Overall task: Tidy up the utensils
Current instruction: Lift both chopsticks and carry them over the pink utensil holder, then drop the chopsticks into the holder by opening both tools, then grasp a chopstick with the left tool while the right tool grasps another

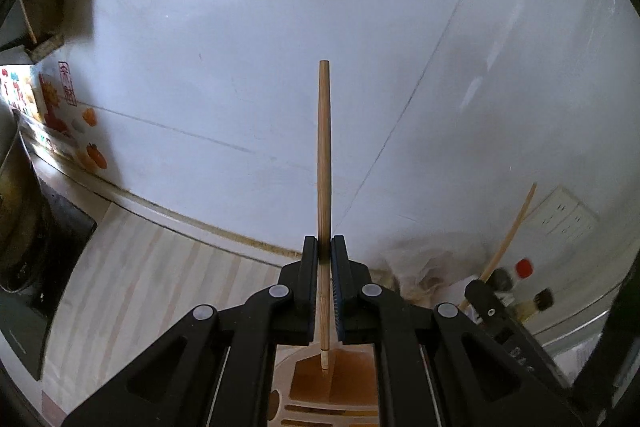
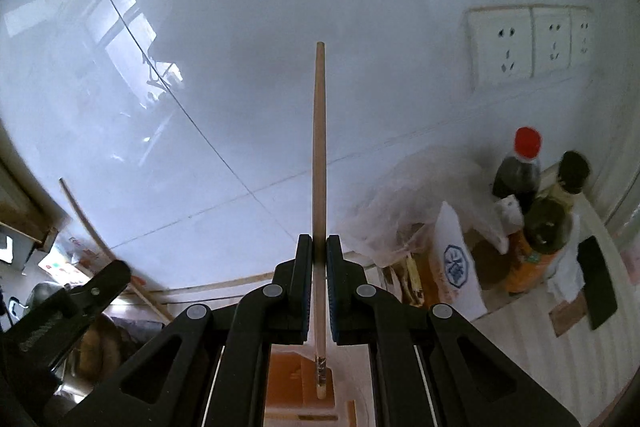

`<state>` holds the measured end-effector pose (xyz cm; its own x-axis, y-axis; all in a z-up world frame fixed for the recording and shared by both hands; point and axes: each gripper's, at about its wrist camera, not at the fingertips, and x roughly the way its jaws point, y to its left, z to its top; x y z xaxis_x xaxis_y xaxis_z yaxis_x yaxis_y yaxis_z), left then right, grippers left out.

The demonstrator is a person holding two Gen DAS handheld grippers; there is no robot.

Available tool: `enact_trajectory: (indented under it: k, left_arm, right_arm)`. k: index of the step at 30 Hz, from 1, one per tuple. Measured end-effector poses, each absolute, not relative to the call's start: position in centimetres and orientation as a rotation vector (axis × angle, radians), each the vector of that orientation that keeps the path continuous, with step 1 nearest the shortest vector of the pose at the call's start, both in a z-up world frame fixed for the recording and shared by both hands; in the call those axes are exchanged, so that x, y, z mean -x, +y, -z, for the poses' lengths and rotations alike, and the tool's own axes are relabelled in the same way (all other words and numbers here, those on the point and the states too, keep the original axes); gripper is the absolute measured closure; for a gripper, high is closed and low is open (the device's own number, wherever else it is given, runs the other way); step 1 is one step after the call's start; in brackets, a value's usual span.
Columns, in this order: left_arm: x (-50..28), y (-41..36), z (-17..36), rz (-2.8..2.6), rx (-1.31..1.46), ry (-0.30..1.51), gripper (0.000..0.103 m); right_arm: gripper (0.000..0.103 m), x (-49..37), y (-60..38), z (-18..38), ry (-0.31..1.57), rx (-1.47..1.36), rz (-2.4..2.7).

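Note:
My left gripper (image 1: 324, 247) is shut on a wooden chopstick (image 1: 324, 147) that stands upright, its lower tip over an orange-brown utensil holder (image 1: 344, 383) below the fingers. My right gripper (image 2: 319, 247) is shut on a second wooden chopstick (image 2: 319, 147), also upright, its lower tip over an orange holder (image 2: 288, 375). Each gripper shows in the other's view: the right one at the lower right of the left wrist view (image 1: 486, 301) with its chopstick (image 1: 510, 233), the left one at the lower left of the right wrist view (image 2: 104, 283) with its chopstick (image 2: 86, 223).
A white tiled wall (image 1: 280, 47) fills both views. A dark stove with a pot (image 1: 24, 227) is at the left. Sauce bottles (image 2: 520, 171), a plastic bag (image 2: 420, 195) and a white box (image 2: 456, 263) stand at the right under wall sockets (image 2: 516, 43). The counter (image 1: 160, 287) is pale striped.

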<state>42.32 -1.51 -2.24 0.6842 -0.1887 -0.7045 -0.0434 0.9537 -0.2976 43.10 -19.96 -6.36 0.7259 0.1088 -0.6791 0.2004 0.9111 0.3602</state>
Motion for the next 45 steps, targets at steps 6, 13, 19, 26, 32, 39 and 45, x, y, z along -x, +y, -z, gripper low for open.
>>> enact_trajectory:
  k: [6,13,19,26,32,39,45]
  left_arm:
    - [-41.7,-2.1,3.8,0.084,0.231,0.872,0.099]
    - [-39.5,-2.2,2.9,0.140,0.161,0.881,0.094]
    - [-36.7,-0.9,0.2,0.084,0.102,0.820,0.029]
    - [-33.1,1.6,0.0,0.019,0.084,0.806,0.000]
    - [-30.9,2.5,2.5,-0.016,0.063,0.863,0.000]
    - [-28.4,2.5,6.6,-0.010,0.026,0.958,0.000]
    - [-25.9,2.6,12.1,-0.030,-0.048,1.069,0.000]
  right_arm:
    - [0.096,-42.5,-19.0,7.3,0.763,-0.390,0.001]
    - [0.096,-41.1,-17.8,7.0,0.809,-0.322,-0.103]
    - [0.066,-39.5,-17.3,6.7,0.857,-0.296,-0.143]
    - [0.047,-35.4,-19.4,4.2,0.808,-0.326,-0.076]
    - [0.028,-31.7,-21.3,3.1,0.775,-0.335,0.027]
    - [0.007,-27.7,-22.2,5.5,0.796,-0.323,0.093]
    - [0.007,-25.5,-22.6,10.4,0.924,-0.336,0.126]
